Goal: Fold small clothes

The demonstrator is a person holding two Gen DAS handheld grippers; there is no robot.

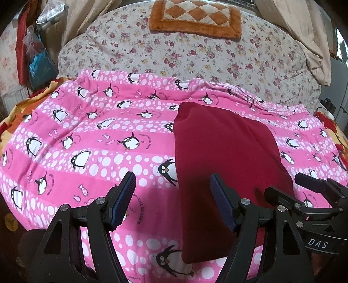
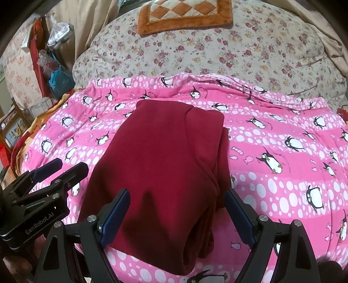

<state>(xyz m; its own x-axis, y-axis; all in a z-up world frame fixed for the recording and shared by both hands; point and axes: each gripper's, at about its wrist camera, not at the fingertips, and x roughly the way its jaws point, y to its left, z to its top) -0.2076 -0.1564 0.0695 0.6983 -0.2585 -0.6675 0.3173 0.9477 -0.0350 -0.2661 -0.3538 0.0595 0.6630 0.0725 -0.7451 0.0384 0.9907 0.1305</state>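
Dark red garment (image 2: 165, 169) lies flat on the pink penguin blanket (image 2: 282, 152), already folded into a long, narrow rectangle. A seam or folded-in sleeve ridge runs down its right part, doubled layers showing along that side. Long axis runs away from the person toward the floral bedding (image 2: 217, 50) and the orange checked mat (image 2: 184, 15) at the far end; near short edge sits just under the two tools.

Right gripper (image 2: 177, 214): jaws wide, nothing pinched. It hangs over the near end of the garment, blue pads straddling roughly the right half of the cloth's width. Contact with the fabric cannot be told from this view.

Left gripper (image 1: 173, 200): jaws also standing apart, empty. Its right pad is over the garment's left long edge, its left pad over bare blanket, so the garment lies mostly to that tool's right (in the right wrist view this tool sits off the cloth's left edge).

Judgement: the right hand is the better centred on the garment, the left sits at its left margin. Both are at the near short end. If one more fold is wanted, it would likely halve the long axis: near edge lifted and carried away toward the far edge, each tool taking one near corner. The left looks roughly placed for its corner; the right would need to shift outward to the right corner, where the thicker layers may slip.
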